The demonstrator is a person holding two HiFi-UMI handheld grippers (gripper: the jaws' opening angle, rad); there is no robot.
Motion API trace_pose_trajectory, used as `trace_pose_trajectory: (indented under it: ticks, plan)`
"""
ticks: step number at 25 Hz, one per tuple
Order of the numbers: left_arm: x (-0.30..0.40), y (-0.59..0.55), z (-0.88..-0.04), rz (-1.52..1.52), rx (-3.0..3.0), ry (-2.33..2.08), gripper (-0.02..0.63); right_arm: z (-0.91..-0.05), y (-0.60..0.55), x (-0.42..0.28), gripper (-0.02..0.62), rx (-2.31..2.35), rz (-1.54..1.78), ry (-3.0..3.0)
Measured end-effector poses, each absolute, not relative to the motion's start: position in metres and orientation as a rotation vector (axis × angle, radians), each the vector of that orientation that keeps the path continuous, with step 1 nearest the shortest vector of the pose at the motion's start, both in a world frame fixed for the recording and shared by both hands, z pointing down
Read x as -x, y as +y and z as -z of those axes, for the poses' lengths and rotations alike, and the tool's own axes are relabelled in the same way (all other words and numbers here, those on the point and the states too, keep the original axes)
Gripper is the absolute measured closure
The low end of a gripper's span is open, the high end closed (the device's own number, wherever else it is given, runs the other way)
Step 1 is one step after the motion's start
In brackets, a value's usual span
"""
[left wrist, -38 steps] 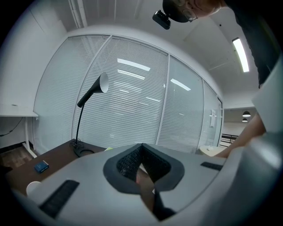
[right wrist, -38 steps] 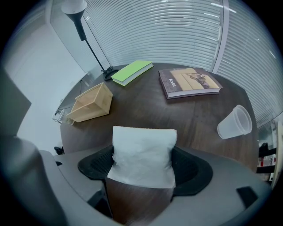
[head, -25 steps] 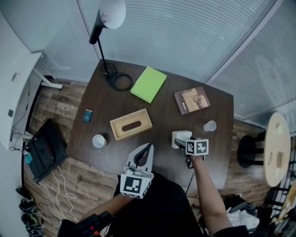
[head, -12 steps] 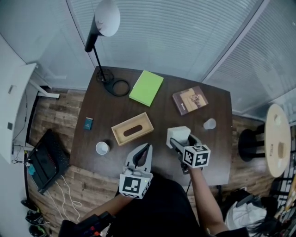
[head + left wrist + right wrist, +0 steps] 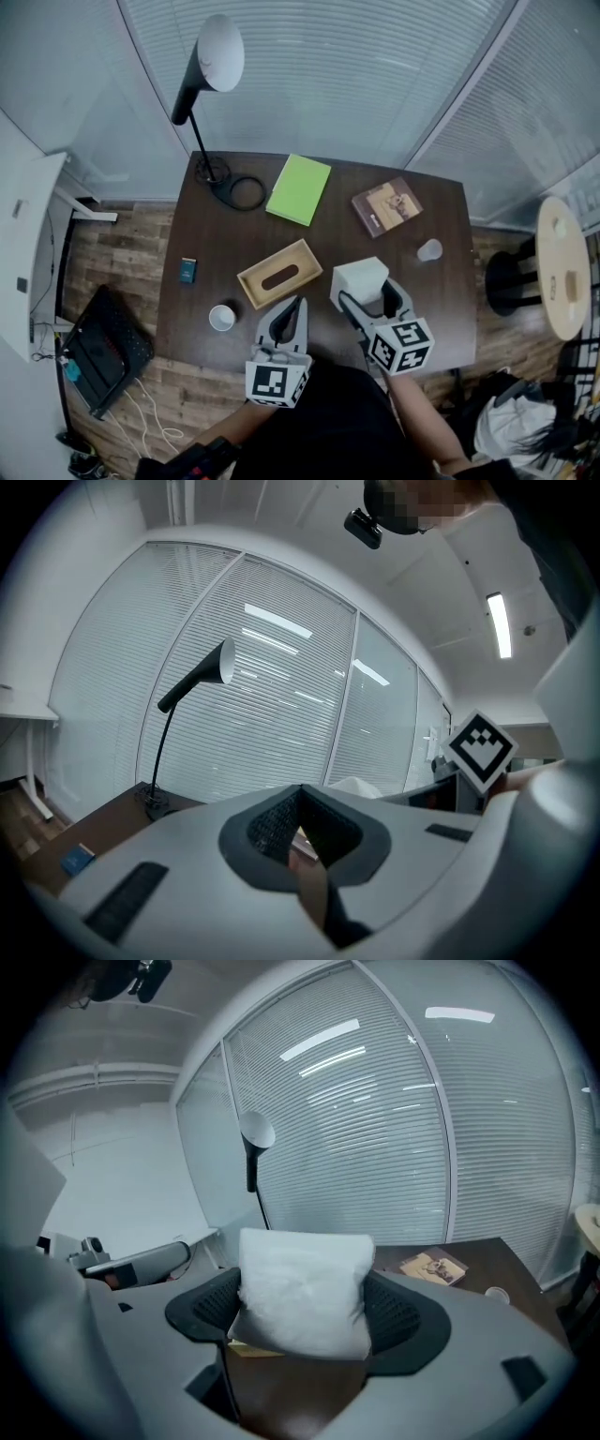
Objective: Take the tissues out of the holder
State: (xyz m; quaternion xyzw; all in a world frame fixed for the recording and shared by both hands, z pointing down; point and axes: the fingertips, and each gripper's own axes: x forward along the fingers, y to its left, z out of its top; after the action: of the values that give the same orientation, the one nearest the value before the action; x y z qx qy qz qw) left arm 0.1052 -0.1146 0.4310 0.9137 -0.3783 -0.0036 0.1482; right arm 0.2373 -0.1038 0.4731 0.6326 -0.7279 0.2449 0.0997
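A: Status, right gripper (image 5: 366, 300)?
B: Jaws clamped on white tissues (image 5: 305, 1288); pack upright betw. pads, held over table (image 5: 441, 309).
A: Loc. of holder (image 5: 280, 274)?
B: Wooden, flat on table, slot up. Just left of tissues, not touching.
A: Status, left gripper (image 5: 300, 797)?
B: Jaws together, nothing betw. them; tips near holder's front edge.
A: Legible text?
B: Print on book (image 5: 387, 205) cover too small to read.

I see an office: a dark wooden desk (image 5: 216, 239) carrying a lamp (image 5: 221, 54), a green notebook (image 5: 300, 190) and a book (image 5: 387, 206), with blind-covered glass walls (image 5: 356, 75) on its far side.
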Motion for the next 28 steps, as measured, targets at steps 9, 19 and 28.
trace_pose_trajectory:
  ticks: [9, 19, 28]
  plan:
    - [-0.077, -0.127, -0.423, 0.025, -2.646, -1.069, 0.607, -0.443, -0.100, -0.200, 0.176, -1.938, -0.610, -2.207]
    - [-0.050, -0.142, -0.411, 0.045, -2.666, -1.089, 0.607, -0.397, -0.108, -0.172, 0.177, -2.016, -0.430, -2.278]
    - [-0.039, -0.145, -0.403, 0.082, -2.663, -1.099, 0.607, -0.368, -0.107, -0.155, 0.177, -2.050, -0.189, -2.273]
